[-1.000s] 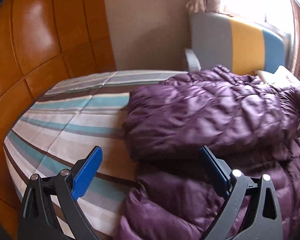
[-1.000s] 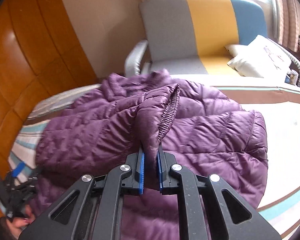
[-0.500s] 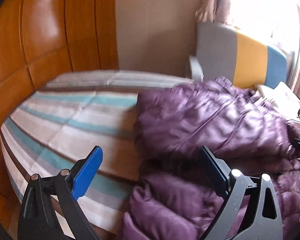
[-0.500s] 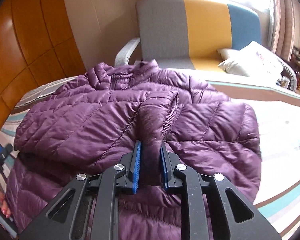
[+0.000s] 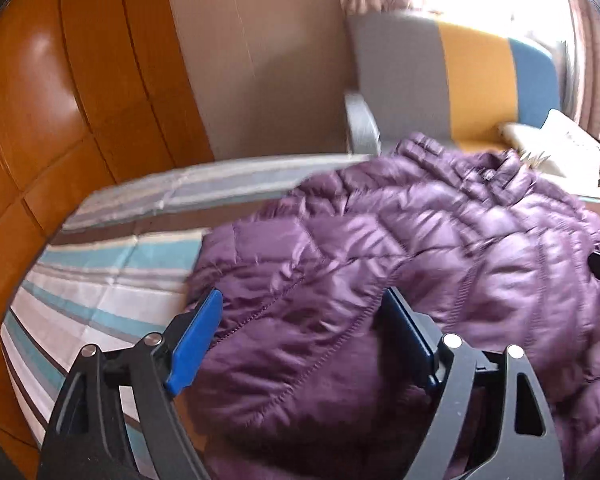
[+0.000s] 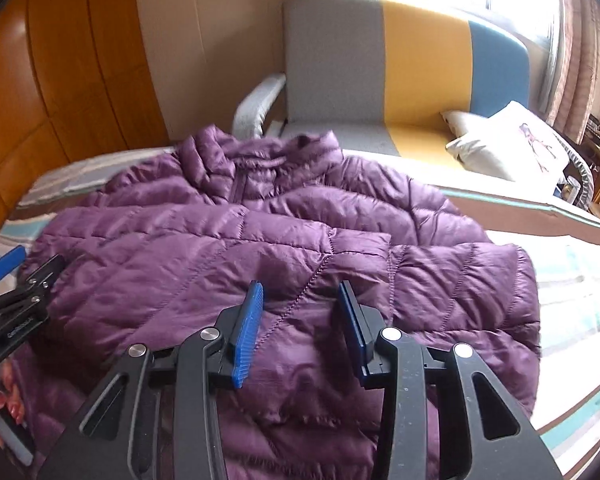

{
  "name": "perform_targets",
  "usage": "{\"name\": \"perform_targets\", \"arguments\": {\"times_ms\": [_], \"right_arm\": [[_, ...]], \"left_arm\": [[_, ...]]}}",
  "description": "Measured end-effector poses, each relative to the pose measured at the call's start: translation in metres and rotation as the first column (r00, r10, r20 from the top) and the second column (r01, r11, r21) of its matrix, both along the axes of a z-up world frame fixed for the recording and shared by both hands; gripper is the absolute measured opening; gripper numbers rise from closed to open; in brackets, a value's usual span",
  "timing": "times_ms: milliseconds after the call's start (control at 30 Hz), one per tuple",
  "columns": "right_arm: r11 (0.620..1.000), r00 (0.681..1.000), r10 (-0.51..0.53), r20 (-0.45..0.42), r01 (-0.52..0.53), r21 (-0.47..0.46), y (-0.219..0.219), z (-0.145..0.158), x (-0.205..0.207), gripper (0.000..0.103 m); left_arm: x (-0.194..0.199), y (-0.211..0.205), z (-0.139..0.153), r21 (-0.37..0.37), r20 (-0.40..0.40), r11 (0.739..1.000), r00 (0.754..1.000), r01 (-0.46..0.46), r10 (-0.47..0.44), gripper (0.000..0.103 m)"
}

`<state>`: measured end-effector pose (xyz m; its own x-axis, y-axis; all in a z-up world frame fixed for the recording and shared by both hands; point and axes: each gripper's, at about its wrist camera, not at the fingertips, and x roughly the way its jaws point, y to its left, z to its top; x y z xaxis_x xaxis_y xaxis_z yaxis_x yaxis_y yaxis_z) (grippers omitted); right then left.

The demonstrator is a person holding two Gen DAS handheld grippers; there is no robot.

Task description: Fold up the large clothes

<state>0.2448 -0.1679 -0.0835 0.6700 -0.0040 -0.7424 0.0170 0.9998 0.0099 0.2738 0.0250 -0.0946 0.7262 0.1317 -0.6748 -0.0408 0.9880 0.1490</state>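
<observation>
Jacket (image 6: 284, 248) lying mid-frame on striped bed (image 5: 100, 280), sleeve now folded across front. Right gripper (image 6: 300, 328) opening, sleeve released, nothing pinched. Left gripper (image 5: 300, 336) wide but narrowing, straddling jacket edge, not pinching. Next fold looking imminent.

Each camera sits just behind its own tongs and looks forward and downward along them. The left wrist view is close above the left part of the purple jacket (image 5: 380, 264), facing the wooden wall and the bed (image 5: 100, 280). The right wrist view looks from above the jacket's hem toward its collar. Both views share the jacket, the striped armchair (image 6: 380, 72) and the white pillow (image 6: 504, 140). The right view also catches the left tongs (image 6: 16, 280) at its left edge.
</observation>
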Motion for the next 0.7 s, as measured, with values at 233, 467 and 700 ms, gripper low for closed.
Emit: {"name": "perform_targets", "arguments": {"times_ms": [233, 467, 700], "right_arm": [[0.999, 1.0, -0.004, -0.028, 0.003, -0.034, 0.004, -0.03, 0.012, 0.039], [1.0, 1.0, -0.012, 0.009, 0.012, 0.008, -0.002, -0.033, 0.005, 0.039], [1.0, 1.0, -0.016, 0.019, 0.016, 0.001, -0.001, -0.031, 0.001, 0.039]], "left_arm": [[0.013, 0.011, -0.027, -0.064, -0.085, 0.998, 0.996, -0.005, 0.0, 0.083], [0.002, 0.0, -0.011, -0.015, -0.06, 1.0, 0.998, -0.019, 0.018, 0.082], [0.017, 0.004, -0.002, 0.009, -0.049, 0.999, 0.997, -0.053, 0.053, 0.083]]}}
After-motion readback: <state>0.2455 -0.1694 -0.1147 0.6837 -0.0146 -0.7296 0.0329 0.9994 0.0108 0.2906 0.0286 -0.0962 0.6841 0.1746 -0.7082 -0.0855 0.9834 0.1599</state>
